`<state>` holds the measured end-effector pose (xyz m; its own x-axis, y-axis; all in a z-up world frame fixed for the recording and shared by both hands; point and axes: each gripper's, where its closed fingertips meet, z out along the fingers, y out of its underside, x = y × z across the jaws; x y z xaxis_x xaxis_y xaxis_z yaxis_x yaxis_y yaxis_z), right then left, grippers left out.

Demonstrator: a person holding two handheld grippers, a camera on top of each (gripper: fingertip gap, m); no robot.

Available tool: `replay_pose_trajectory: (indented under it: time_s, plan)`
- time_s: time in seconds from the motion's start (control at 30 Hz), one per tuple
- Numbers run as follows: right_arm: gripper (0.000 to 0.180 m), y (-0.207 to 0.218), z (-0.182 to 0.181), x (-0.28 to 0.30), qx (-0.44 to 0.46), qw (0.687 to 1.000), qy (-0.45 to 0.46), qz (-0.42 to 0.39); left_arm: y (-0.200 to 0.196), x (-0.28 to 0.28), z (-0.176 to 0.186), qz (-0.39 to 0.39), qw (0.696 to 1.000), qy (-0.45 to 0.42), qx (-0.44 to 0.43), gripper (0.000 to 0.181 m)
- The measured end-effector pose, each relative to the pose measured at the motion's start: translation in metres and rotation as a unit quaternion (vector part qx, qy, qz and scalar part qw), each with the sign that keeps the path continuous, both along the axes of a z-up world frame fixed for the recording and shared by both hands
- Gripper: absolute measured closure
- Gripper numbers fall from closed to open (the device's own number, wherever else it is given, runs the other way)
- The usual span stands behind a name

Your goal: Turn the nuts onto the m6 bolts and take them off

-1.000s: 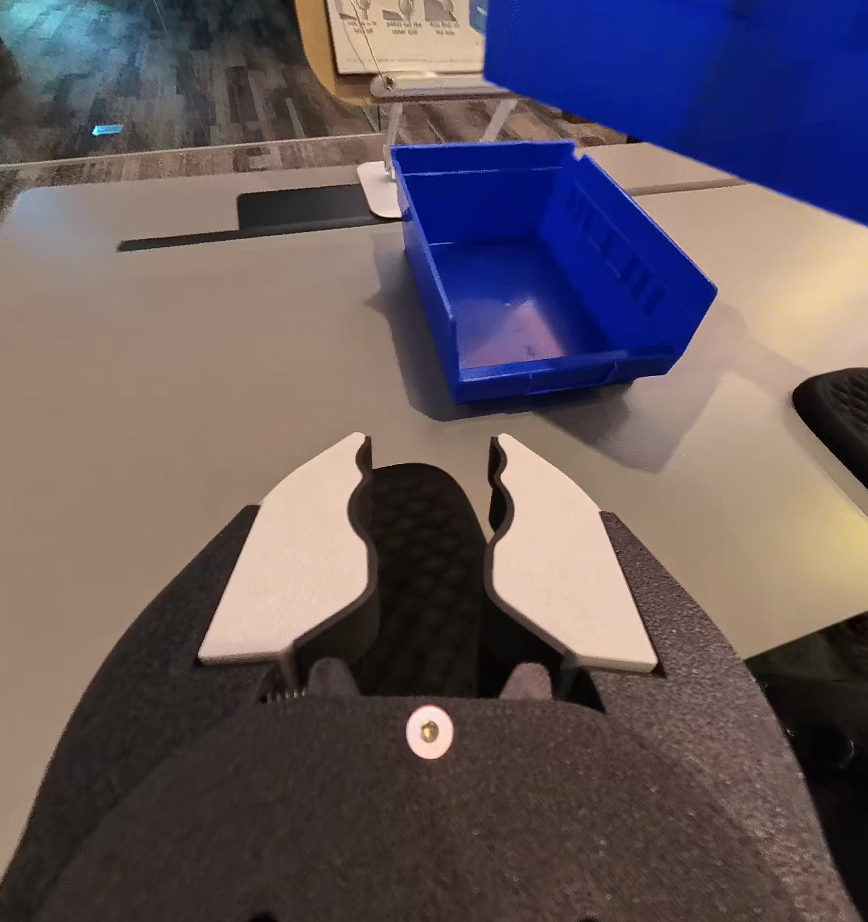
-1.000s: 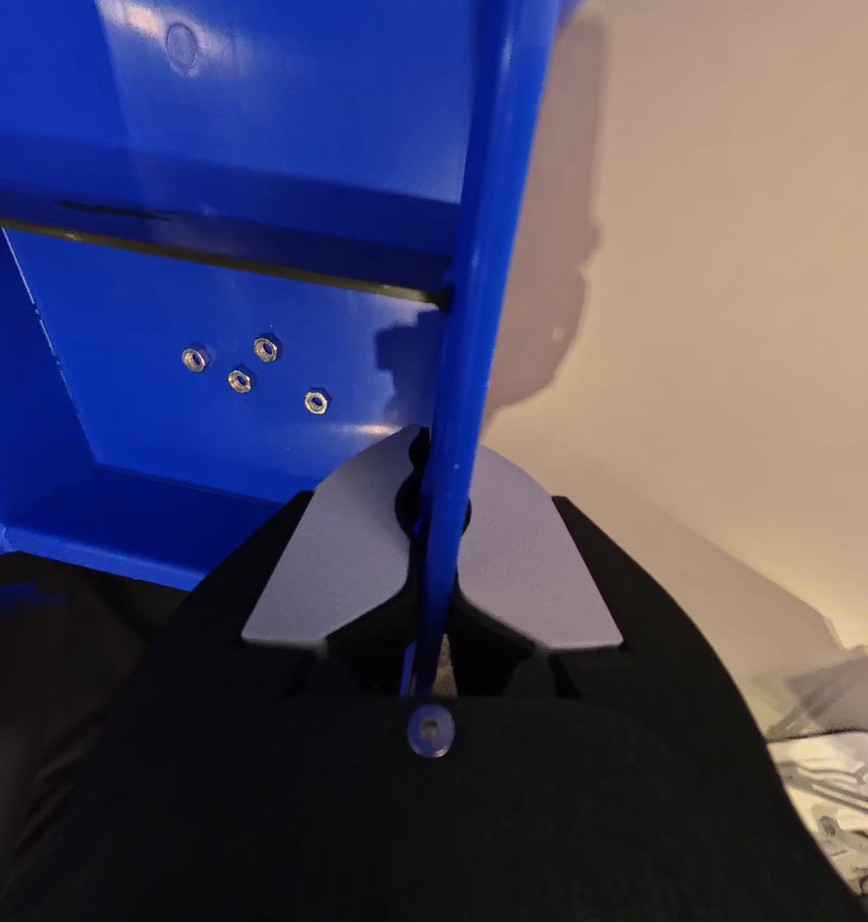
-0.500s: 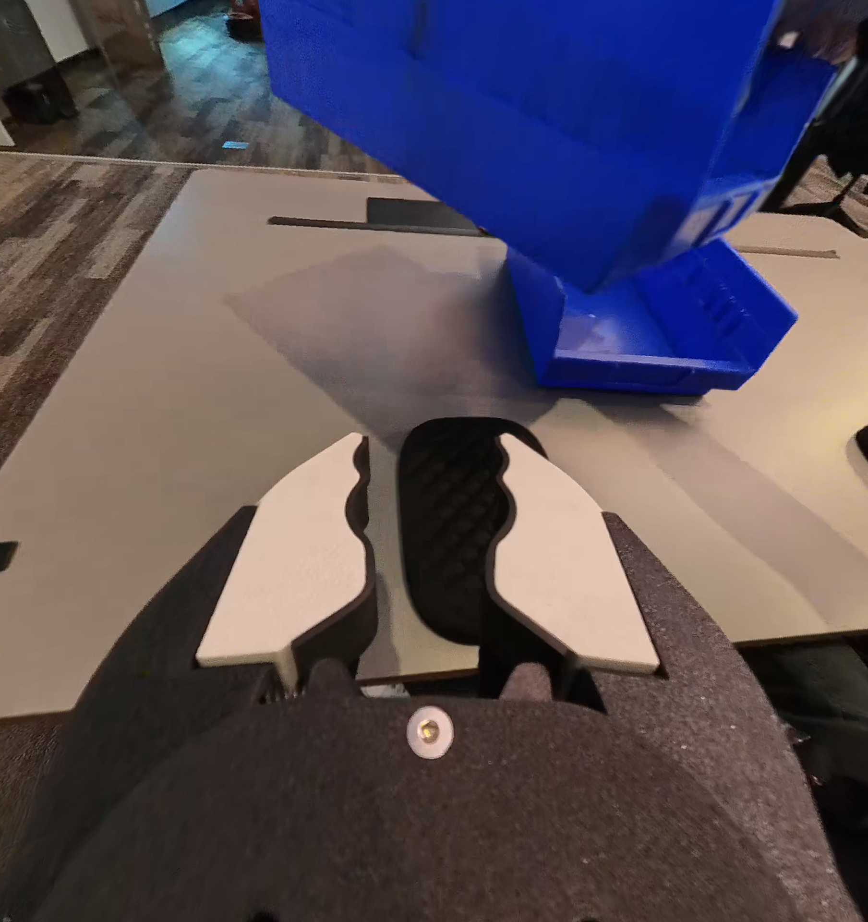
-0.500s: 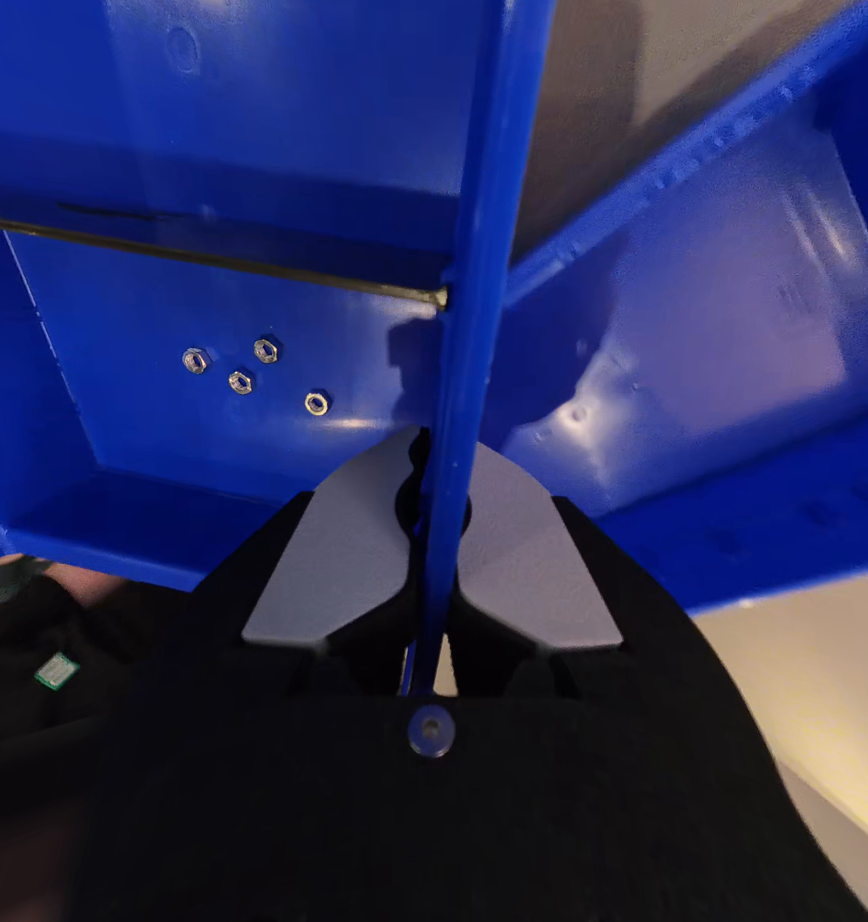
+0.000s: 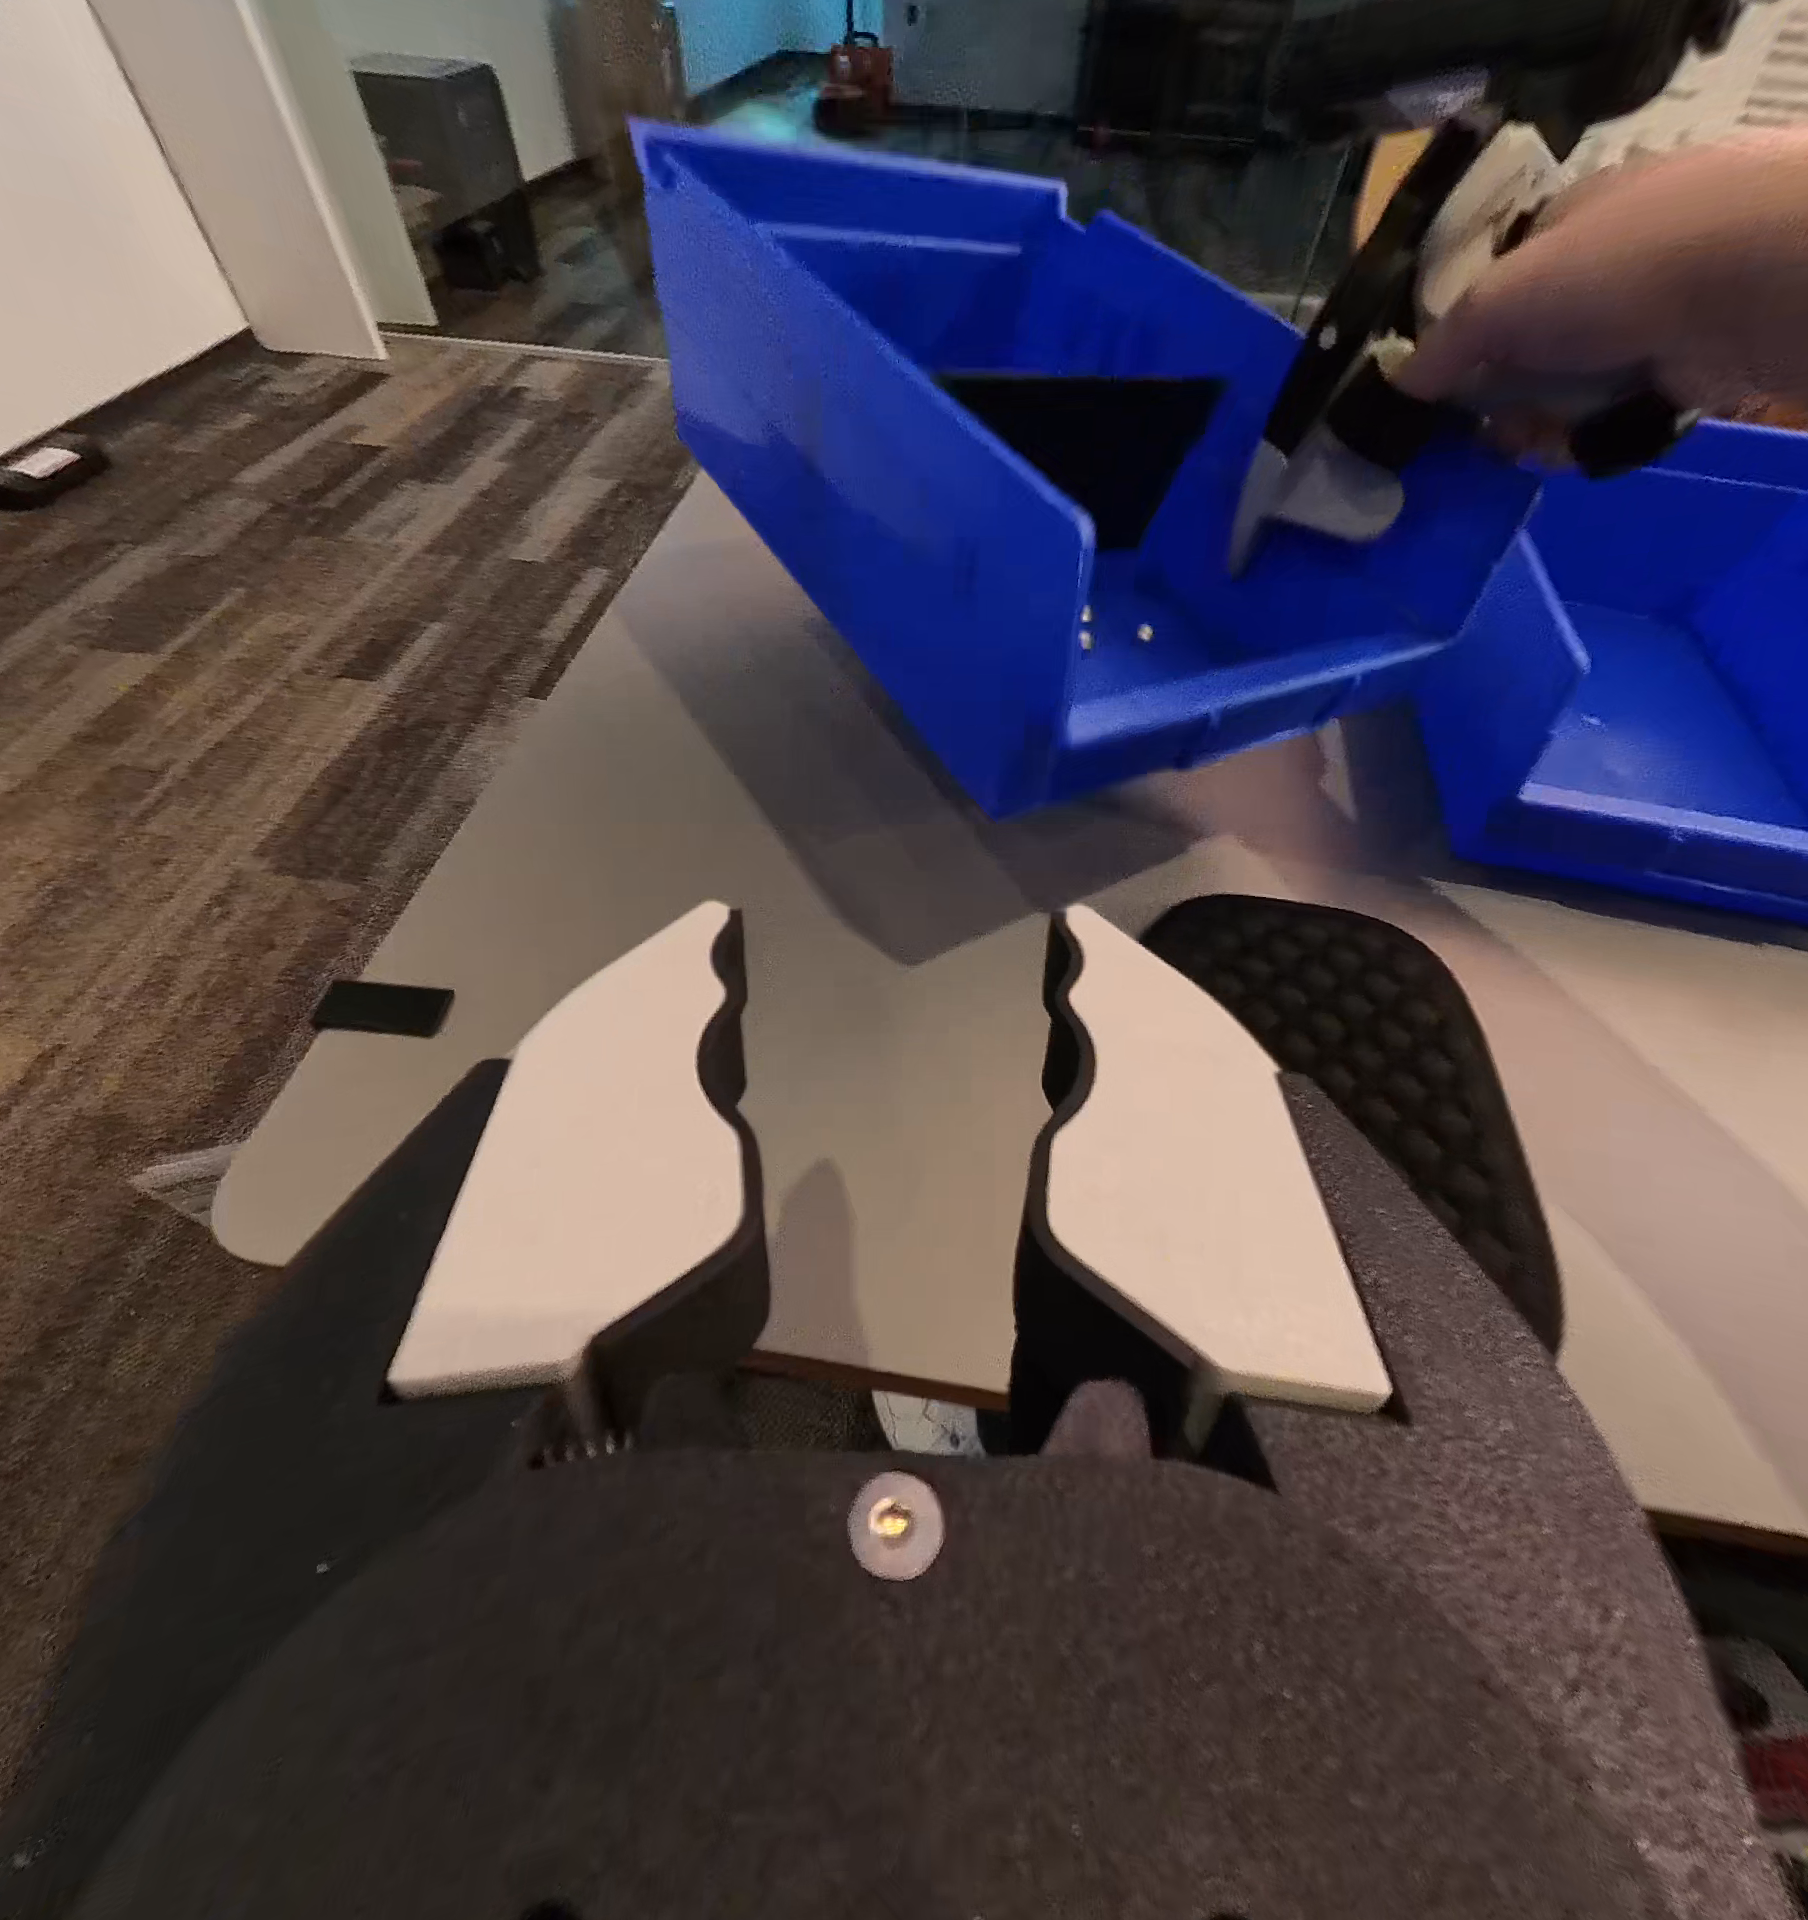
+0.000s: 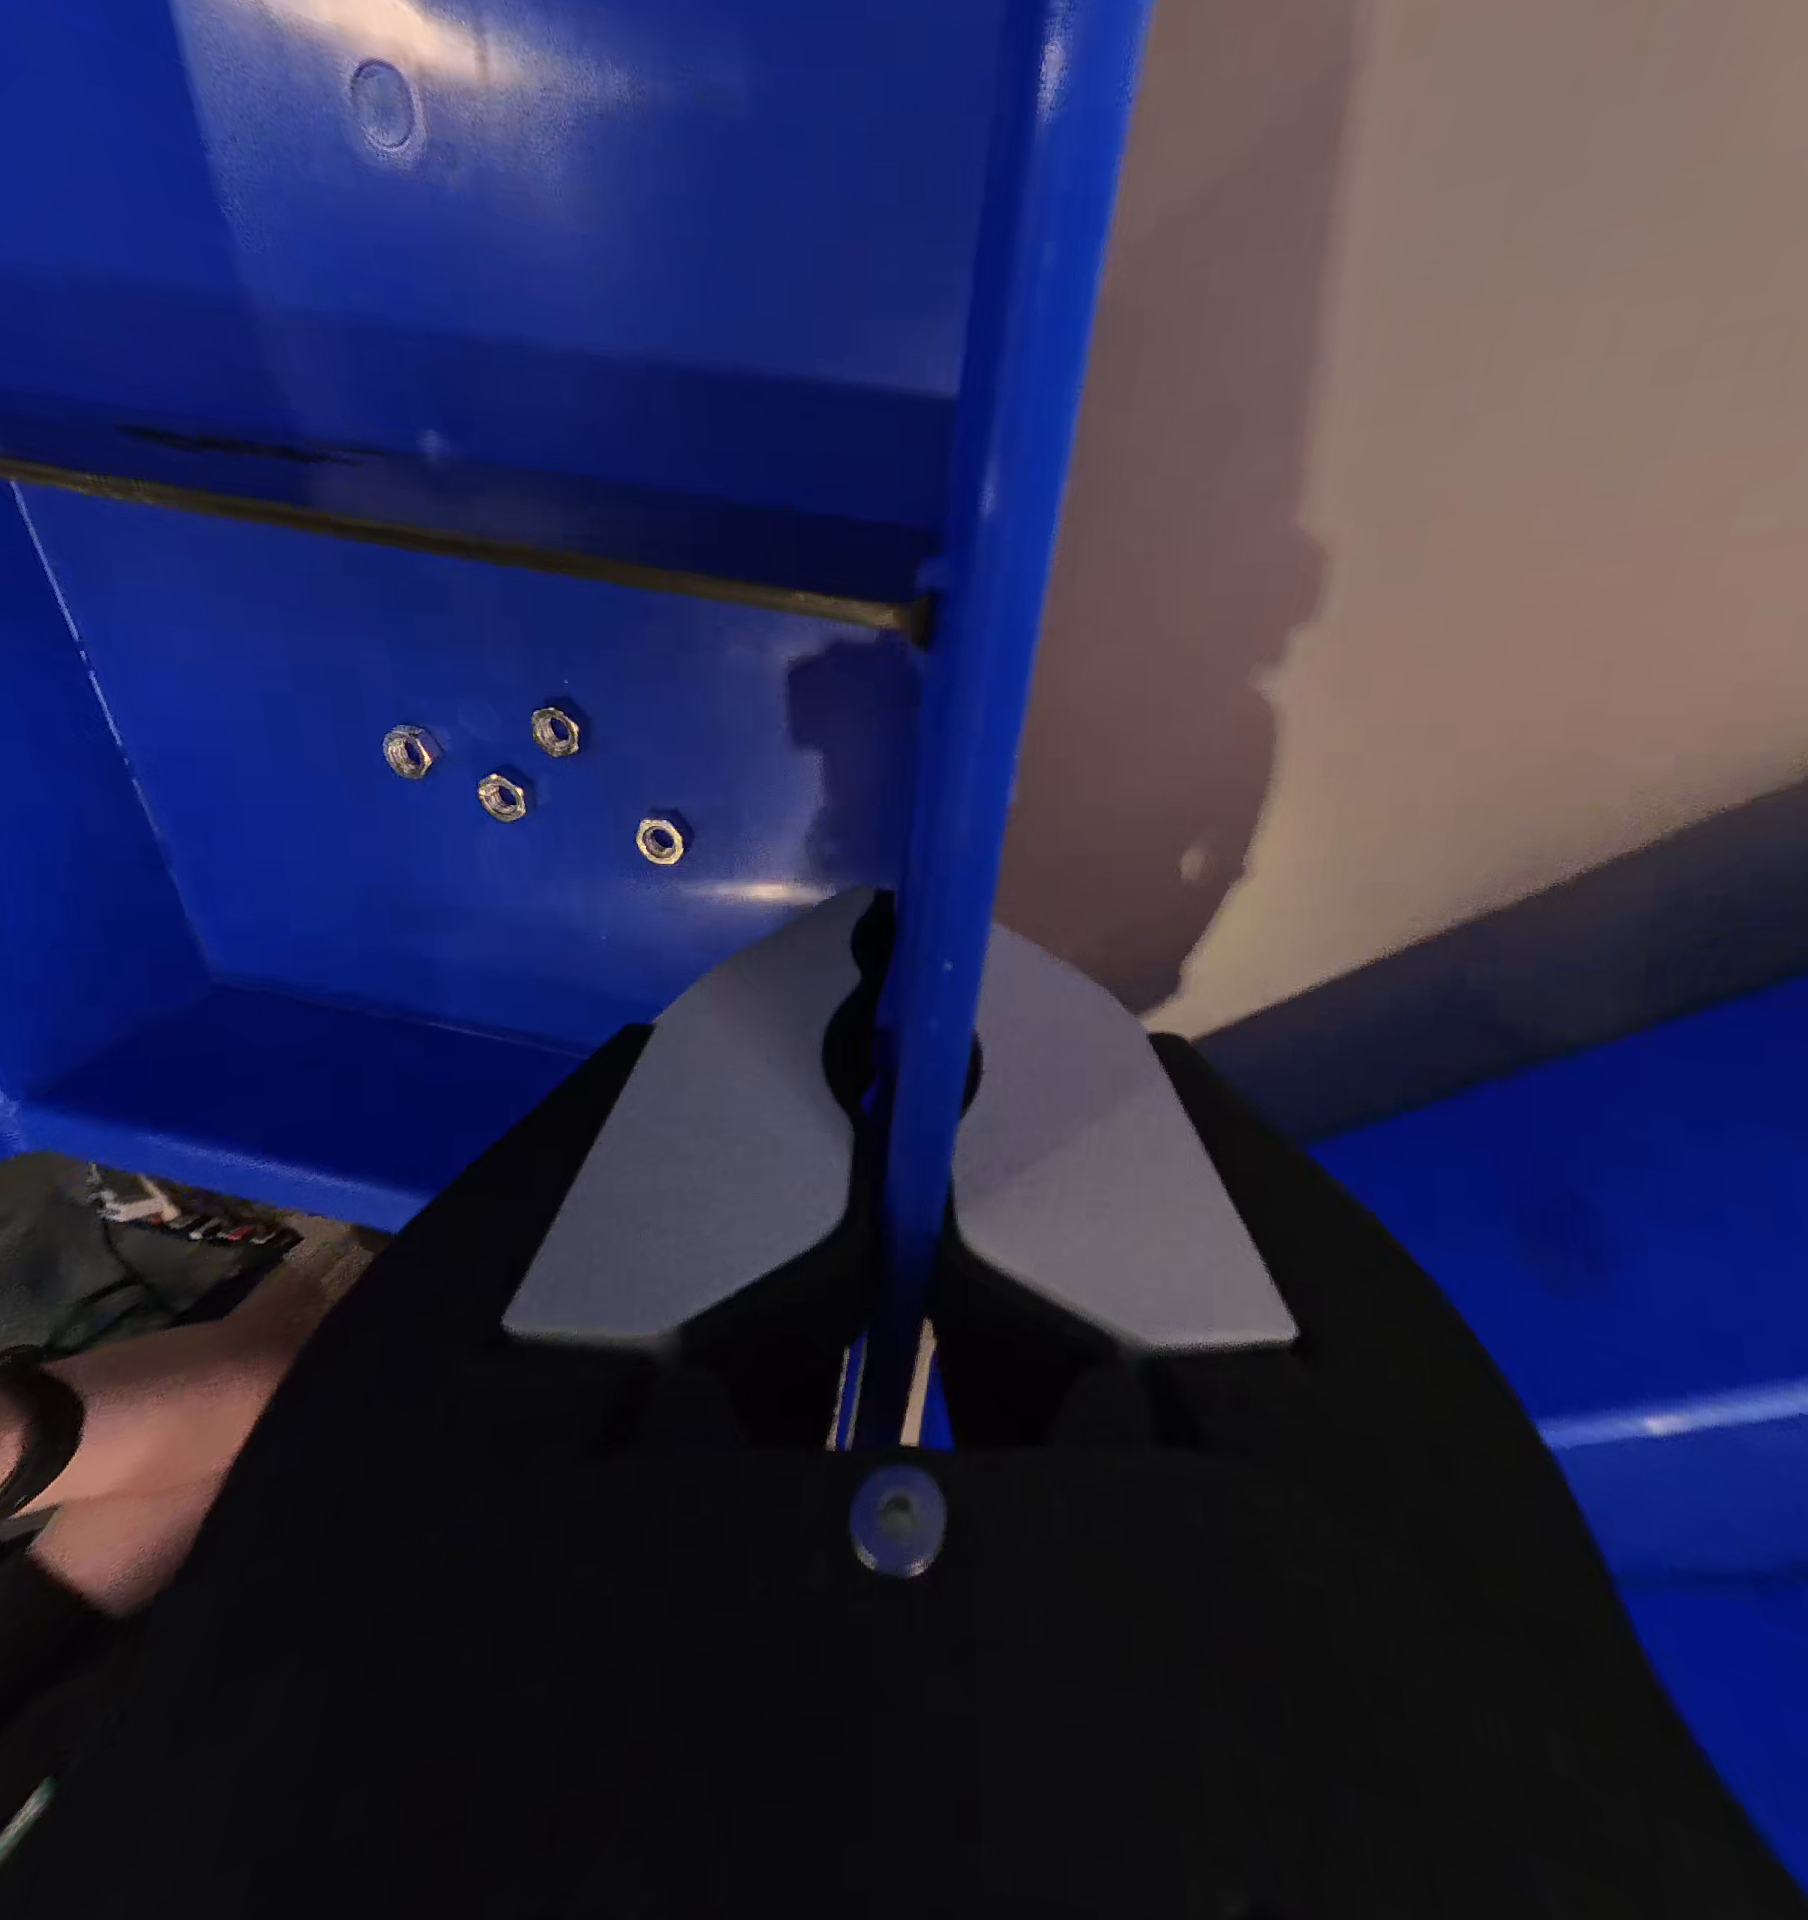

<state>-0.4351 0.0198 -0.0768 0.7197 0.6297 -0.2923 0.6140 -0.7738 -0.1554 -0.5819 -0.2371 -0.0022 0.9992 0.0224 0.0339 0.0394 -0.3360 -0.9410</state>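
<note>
My right gripper (image 6: 931,914) is shut on the side wall of a blue bin (image 6: 1025,416). Several small silver nuts (image 6: 526,774) lie on the bin's floor, in front of a thin black divider (image 6: 432,540). In the left wrist view the same bin (image 5: 879,499) hangs tilted low over the grey table (image 5: 671,831), with the right gripper (image 5: 1305,509) and a hand (image 5: 1658,281) on its right wall. The nuts (image 5: 1087,629) show near its front. My left gripper (image 5: 892,925) is open and empty above the table's near edge. No bolts are in view.
A second blue bin (image 5: 1710,727) stands on the table to the right of the carried one; it also shows in the right wrist view (image 6: 1606,1247). A black mesh chair back (image 5: 1347,1091) sits by my left gripper's right finger. Wood-pattern floor (image 5: 204,675) lies to the left. One gripper's finger ends stand about 30 cm off the other's.
The right gripper has carried the bin from high on the right, over the second bin, down to its left. The left gripper has swung left and stayed open.
</note>
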Motion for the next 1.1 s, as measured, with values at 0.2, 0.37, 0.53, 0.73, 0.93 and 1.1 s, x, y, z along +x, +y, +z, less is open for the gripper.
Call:
replay_pose_trajectory:
  time_s: [0.2,0.37,0.53,0.73,0.93,1.1]
  plan:
    - [0.176,0.010,-0.035,0.004,0.002,0.999,-0.044,-0.020,0.043,-0.008,-0.013,0.030,0.999,0.016,-0.014,0.123]
    - [0.176,0.009,-0.048,0.004,-0.004,0.998,-0.059,-0.025,0.088,-0.005,-0.022,0.031,0.999,0.013,-0.043,0.122]
    - [0.160,0.008,-0.045,-0.004,0.002,0.999,-0.032,-0.019,0.129,0.003,-0.040,0.020,0.995,0.001,-0.098,0.124]
    - [0.143,0.017,-0.007,0.007,0.074,0.997,0.005,0.026,0.152,0.005,-0.068,0.022,0.983,0.061,-0.170,0.135]
    - [0.143,-0.011,0.040,0.045,0.109,0.987,0.068,0.095,0.162,-0.018,-0.079,0.021,0.973,0.101,-0.205,0.161]
    - [0.146,-0.045,0.063,0.098,0.162,0.973,0.093,0.136,0.180,-0.063,-0.079,-0.001,0.963,0.129,-0.235,0.167]
